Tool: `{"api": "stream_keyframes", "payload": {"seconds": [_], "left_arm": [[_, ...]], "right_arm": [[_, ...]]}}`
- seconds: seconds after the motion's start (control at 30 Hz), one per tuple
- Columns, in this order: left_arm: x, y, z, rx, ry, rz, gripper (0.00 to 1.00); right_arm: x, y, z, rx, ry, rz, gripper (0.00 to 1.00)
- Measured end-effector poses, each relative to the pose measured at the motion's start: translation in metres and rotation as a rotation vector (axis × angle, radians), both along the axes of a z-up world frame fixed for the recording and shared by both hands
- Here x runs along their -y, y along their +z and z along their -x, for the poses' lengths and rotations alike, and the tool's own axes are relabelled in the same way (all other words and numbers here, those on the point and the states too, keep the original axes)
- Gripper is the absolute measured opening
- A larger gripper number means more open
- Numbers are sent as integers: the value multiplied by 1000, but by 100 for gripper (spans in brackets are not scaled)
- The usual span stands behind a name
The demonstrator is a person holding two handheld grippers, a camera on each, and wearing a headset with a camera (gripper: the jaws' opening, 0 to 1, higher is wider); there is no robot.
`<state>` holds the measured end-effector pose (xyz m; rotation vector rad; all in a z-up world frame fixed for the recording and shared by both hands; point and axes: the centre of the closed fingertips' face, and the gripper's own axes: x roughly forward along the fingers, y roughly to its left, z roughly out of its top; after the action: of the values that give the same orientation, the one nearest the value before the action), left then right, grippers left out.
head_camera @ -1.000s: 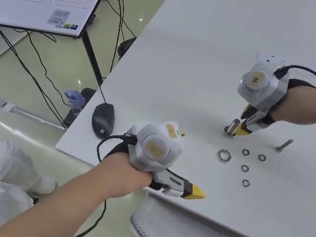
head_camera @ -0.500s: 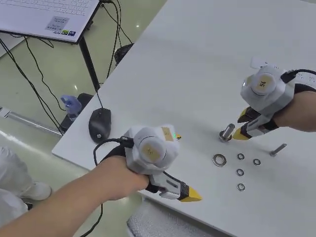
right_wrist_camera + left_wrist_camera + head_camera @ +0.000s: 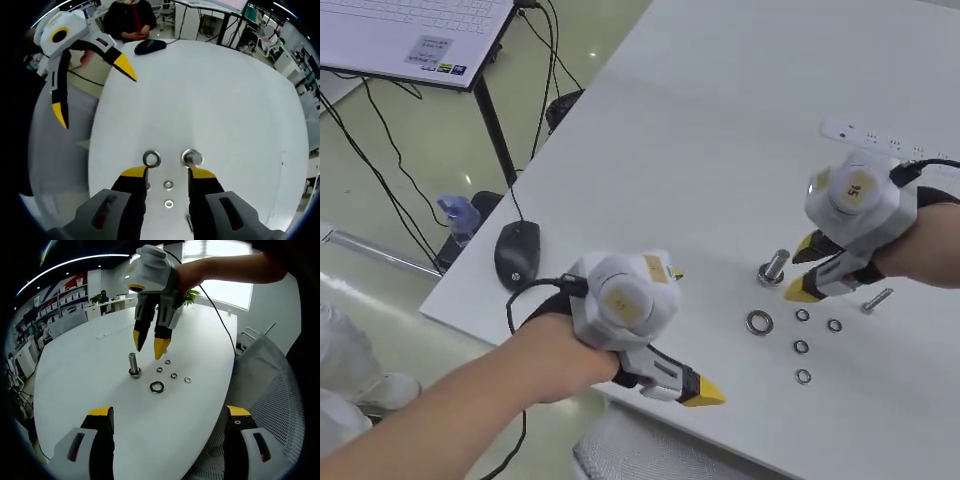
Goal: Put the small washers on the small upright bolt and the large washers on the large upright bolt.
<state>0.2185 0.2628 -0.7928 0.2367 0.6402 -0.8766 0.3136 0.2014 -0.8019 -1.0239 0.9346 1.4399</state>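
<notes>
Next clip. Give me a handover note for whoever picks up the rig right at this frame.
Both open and empty: left gripper near the table edge, right gripper close beside the large bolt, apart from it.
The large bolt stands upright; the small bolt lies on its side.
One large washer and four small washers lie flat on the table.
Done: no washer placed.
Left: stand the small bolt up, then thread every washer.

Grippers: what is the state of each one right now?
Left gripper: open, holding nothing.
Right gripper: open, holding nothing, beside the large upright bolt.
</notes>
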Motion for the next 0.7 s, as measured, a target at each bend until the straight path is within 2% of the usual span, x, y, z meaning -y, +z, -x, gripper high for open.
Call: {"api": "stream_keyframes", "payload": {"seconds": [0.33,0.7], "left_arm": [[0,0,0,3,-2,-3,91],[0,0,3,2,-8,-5,90]], "right_arm": [[-1,-5,13,-2,22,-10,34],[-2,-31,22,-20,34,-9,34]]}}
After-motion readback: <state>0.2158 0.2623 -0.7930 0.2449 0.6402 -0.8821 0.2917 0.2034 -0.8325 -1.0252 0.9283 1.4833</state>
